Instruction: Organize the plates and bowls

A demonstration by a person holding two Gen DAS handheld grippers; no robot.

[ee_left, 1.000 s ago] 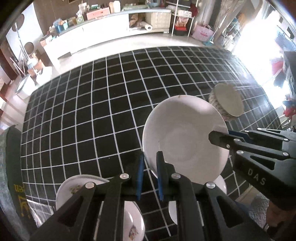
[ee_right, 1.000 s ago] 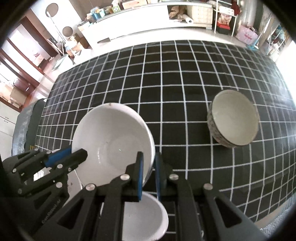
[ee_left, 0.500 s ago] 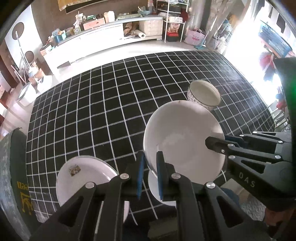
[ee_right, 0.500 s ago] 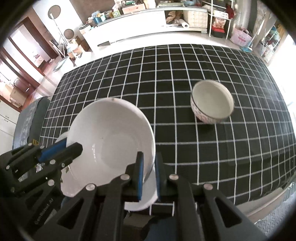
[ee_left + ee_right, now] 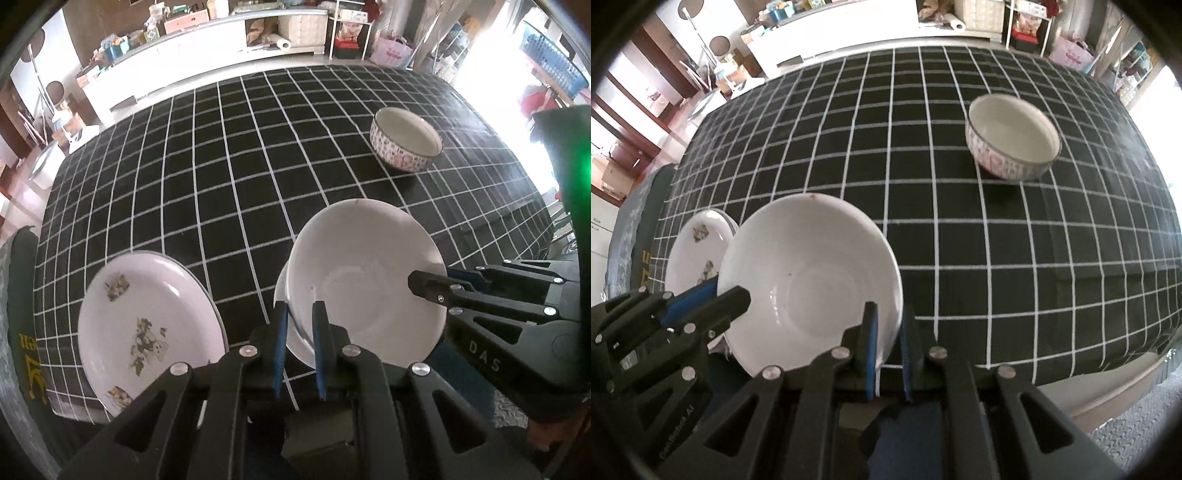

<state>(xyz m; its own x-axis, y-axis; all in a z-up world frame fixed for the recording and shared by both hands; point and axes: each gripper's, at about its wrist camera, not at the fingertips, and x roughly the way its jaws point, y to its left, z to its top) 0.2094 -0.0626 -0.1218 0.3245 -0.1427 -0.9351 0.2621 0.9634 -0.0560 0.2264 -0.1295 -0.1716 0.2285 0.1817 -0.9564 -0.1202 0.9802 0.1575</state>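
Two grippers of mine, left (image 5: 298,345) and right (image 5: 888,350), pinch opposite rims of one plain white bowl (image 5: 364,288), tilted above the near counter (image 5: 221,192) edge. It hides most of another white dish beneath. Flowered plate (image 5: 147,332) left, patterned bowl (image 5: 1012,136) far right.

A lived-in home dining area: a table under a black grid-checked cloth (image 5: 221,177) holds household crockery, a long white sideboard (image 5: 207,44) behind is cluttered with boxes and jars, and a paper towel roll (image 5: 283,45) sits on its shelf.
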